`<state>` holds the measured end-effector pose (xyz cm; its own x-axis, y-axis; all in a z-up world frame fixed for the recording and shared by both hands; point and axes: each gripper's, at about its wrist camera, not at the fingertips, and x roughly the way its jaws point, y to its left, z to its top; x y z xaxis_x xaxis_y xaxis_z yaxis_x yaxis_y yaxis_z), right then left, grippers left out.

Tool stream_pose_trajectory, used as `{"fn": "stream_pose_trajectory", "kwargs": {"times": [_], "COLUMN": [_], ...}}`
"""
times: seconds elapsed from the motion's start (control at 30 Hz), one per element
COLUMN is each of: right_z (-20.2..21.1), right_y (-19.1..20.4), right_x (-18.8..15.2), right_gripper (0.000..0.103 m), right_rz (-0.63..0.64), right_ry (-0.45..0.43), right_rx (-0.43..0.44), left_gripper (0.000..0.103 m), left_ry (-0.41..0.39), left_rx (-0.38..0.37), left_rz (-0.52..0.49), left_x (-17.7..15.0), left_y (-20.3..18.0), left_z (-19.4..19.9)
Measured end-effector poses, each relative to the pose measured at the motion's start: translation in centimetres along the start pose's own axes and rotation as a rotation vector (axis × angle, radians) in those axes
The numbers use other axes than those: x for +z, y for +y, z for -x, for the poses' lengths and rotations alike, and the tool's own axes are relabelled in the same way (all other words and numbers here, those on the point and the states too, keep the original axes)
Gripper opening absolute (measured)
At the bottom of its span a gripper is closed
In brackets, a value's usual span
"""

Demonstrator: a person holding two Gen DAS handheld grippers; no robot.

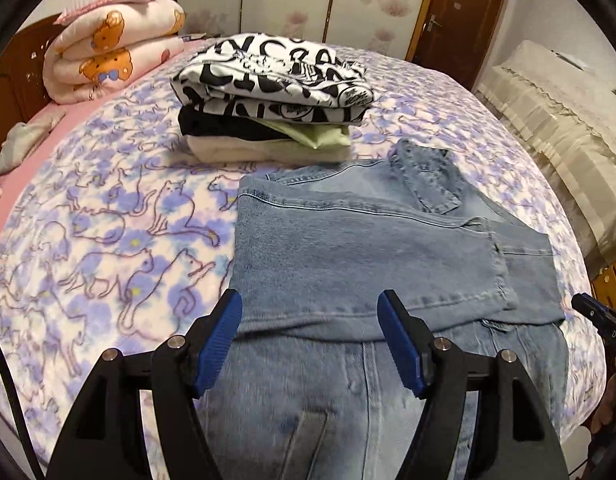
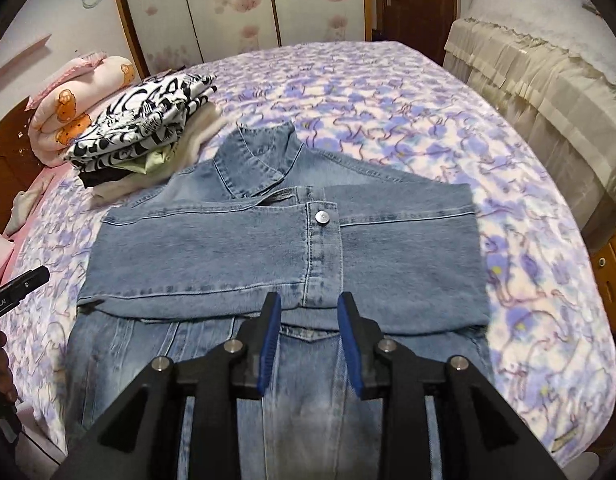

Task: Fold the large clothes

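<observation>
Denim jacket (image 2: 284, 248) | sleeves folded across, bed (image 2: 387, 92) | left tool (image 1: 309, 338), right tool (image 2: 309, 338) both empty, apart | next: grip near hem evenly, fold far.

This is a bedroom in a home. A bed (image 2: 387, 92) with a purple cat-print blanket fills the middle. A rolled bear-print quilt (image 1: 108, 52) lies at ten o'clock beside a wooden headboard (image 1: 12, 76). Floral wardrobe panels (image 2: 236, 4) and a brown door (image 2: 411, 0) stand at twelve o'clock, and a cloth-draped cabinet (image 2: 547, 68) at two o'clock.
</observation>
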<state>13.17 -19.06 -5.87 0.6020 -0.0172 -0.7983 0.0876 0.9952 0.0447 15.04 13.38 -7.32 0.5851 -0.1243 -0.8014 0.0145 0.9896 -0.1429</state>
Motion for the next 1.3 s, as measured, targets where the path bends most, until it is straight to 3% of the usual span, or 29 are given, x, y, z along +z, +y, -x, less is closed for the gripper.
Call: {"fn": "stream_pose_trajectory", "kwargs": {"times": [0.47,0.53,0.6,0.73,1.0,1.2,1.3], "right_z": [7.6,8.4,9.0,9.9,9.3,6.5,5.1], "right_y": [-0.9,-1.0,-1.2,-1.7,-4.7,-8.1,-10.8], "right_x": [-3.6,-4.2,-4.9,-6.5,-10.1,-12.7,-13.7], "right_gripper": [0.03,0.034,0.043,0.045,0.045,0.045,0.045], "right_rz": [0.037,0.042,0.047,0.063,0.068,0.067,-0.006], "right_ry": [-0.095,-0.104,-0.112,-0.107,0.008,0.183,0.273], "right_rx": [-0.028,-0.033,-0.037,-0.038,-0.014,0.005,0.022], "left_gripper": [0.073,0.073,0.074,0.074,0.075,0.075,0.075], "left_ry": [-0.056,-0.063,-0.065,-0.056,0.033,0.159,0.233], "left_rx": [-0.016,-0.016,-0.018,-0.022,-0.032,-0.018,-0.029], "left_rz": [-0.044,-0.048,-0.051,-0.063,-0.029,0.017,0.052], "left_x": [-3.7,-4.4,-5.1,-6.9,-11.5,-15.6,-17.1], "left_y": [-1.2,-1.2,-1.2,-1.0,1.4,4.4,5.7], "left_z": [7.1,7.7,8.2,8.9,7.9,4.8,3.0]}}
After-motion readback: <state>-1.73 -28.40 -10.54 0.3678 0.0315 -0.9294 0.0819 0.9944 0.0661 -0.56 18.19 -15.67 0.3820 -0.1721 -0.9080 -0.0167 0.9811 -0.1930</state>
